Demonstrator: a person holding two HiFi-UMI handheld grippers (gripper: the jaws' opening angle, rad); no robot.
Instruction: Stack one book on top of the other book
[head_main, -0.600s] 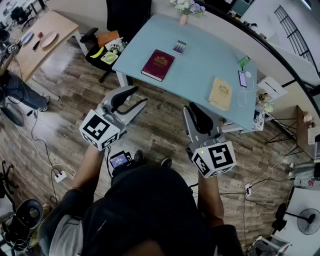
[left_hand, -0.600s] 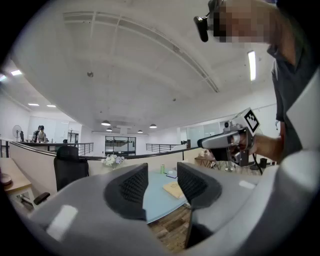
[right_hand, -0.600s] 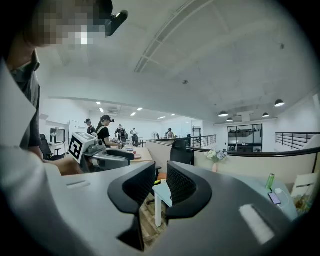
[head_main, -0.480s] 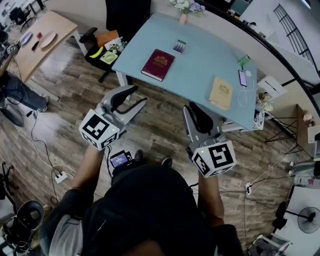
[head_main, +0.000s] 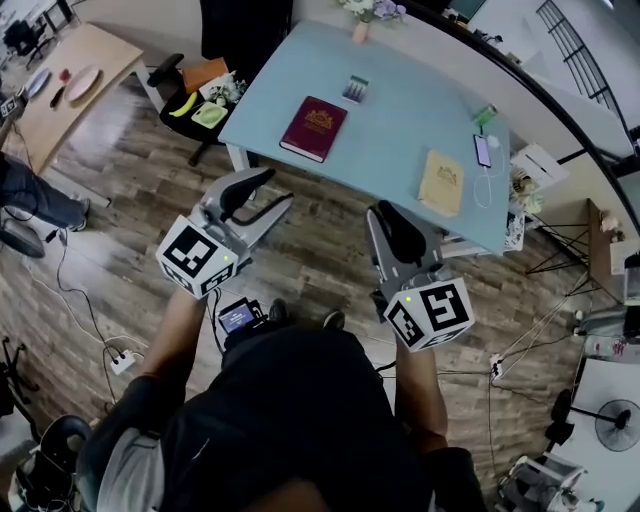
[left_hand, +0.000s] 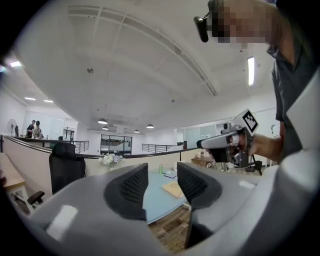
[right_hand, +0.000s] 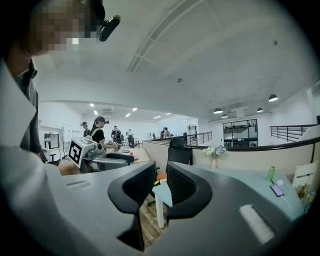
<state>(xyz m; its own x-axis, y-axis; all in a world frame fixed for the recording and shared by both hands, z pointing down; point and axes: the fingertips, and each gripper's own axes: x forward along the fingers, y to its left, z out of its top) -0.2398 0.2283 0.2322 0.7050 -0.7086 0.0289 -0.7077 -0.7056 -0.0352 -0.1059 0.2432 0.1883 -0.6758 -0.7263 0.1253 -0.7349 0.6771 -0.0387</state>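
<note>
A dark red book (head_main: 314, 128) lies on the left part of the light blue table (head_main: 400, 120). A tan book (head_main: 441, 183) lies near the table's right front edge and shows between the jaws in the left gripper view (left_hand: 174, 189). Both grippers hover over the wooden floor, short of the table and apart from both books. My left gripper (head_main: 275, 195) (left_hand: 162, 187) is open with nothing between its jaws. My right gripper (head_main: 378, 215) (right_hand: 161, 187) is open only by a narrow gap and holds nothing; the table's corner (right_hand: 162, 192) shows through that gap.
On the table are a phone on a cable (head_main: 483, 151), a green can (head_main: 487, 118), a small box (head_main: 356, 89) and a flower vase (head_main: 365, 20). A black chair (head_main: 245, 30) stands at the table's far left. Cables and a power strip (head_main: 118, 355) lie on the floor.
The head view has shifted slightly, so the table sits a little further left and up. Both grippers hold about the same place and the same opening.
</note>
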